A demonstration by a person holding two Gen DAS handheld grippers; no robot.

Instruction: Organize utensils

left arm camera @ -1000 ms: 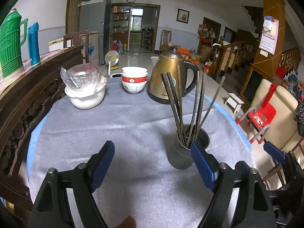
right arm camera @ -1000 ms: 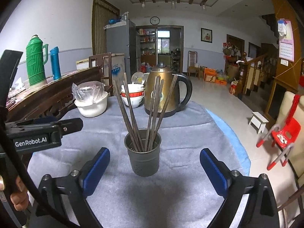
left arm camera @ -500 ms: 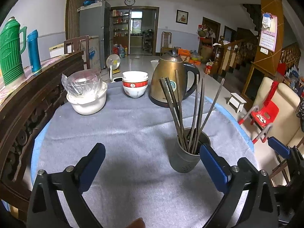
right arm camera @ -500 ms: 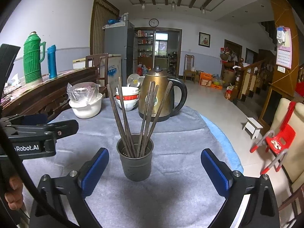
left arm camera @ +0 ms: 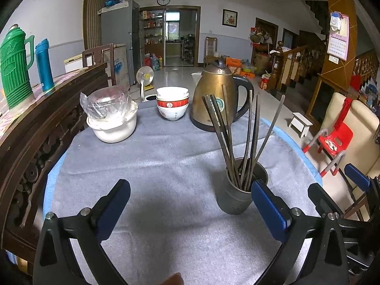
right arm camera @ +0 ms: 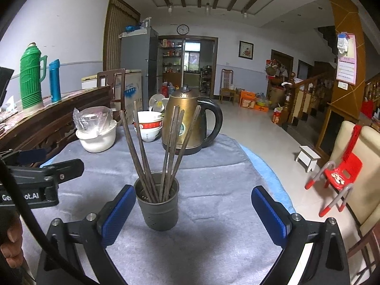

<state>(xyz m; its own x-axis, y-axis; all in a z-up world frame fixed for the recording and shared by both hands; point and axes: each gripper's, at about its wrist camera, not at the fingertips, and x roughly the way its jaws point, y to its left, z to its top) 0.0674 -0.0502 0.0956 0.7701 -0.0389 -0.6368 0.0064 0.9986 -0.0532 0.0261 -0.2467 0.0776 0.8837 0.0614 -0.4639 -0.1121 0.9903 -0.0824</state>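
We see a dark metal holder [right arm camera: 158, 207] with long dark chopsticks [right arm camera: 142, 156] fanned upright, near the tabletop's [left arm camera: 166, 166] right edge. Both our hand-held grippers, left [left arm camera: 187, 203] and right [right arm camera: 190, 207], gape wide, gripping nothing.

Soft daylight fills both sharp fisheye views, edges bending into black corners, faint shadows on the grey tablecloth [left arm camera: 166, 166].

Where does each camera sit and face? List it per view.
Left wrist: on the left gripper, facing across the grey tablecloth; open jaws, fingertip at bottom.
Right wrist: on the right gripper, facing the chopstick holder; open jaws, left gripper, hand.
Shared: holder, chopsticks, kettle, bowls.
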